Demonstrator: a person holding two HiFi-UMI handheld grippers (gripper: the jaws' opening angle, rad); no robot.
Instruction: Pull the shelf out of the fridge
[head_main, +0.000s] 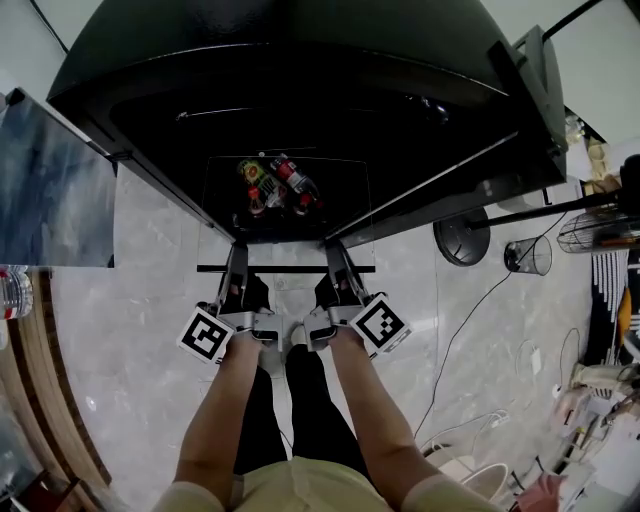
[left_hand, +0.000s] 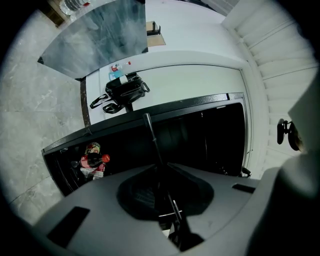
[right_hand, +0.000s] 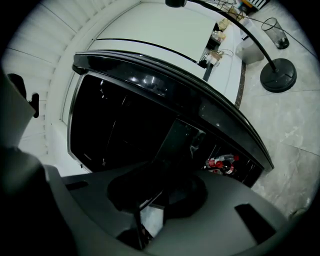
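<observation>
A glass shelf (head_main: 285, 215) with a dark front bar sticks out of the open black fridge (head_main: 300, 80), held level above the floor. My left gripper (head_main: 238, 262) is shut on the left part of that front bar. My right gripper (head_main: 337, 262) grips the right part, jaws narrow around the edge. In the left gripper view the shelf edge (left_hand: 152, 140) runs as a thin line into the left gripper (left_hand: 167, 200). In the right gripper view the glass shelf (right_hand: 182, 145) slants up from the right gripper (right_hand: 150, 200). Bottles (head_main: 275, 185) lie under the shelf inside the fridge.
The fridge door (head_main: 530, 80) stands open at the right. A round stand base (head_main: 461, 238), a wire basket (head_main: 528, 256) and a cable lie on the marble floor to the right. A grey panel (head_main: 50, 190) and a water bottle (head_main: 12, 290) are at the left.
</observation>
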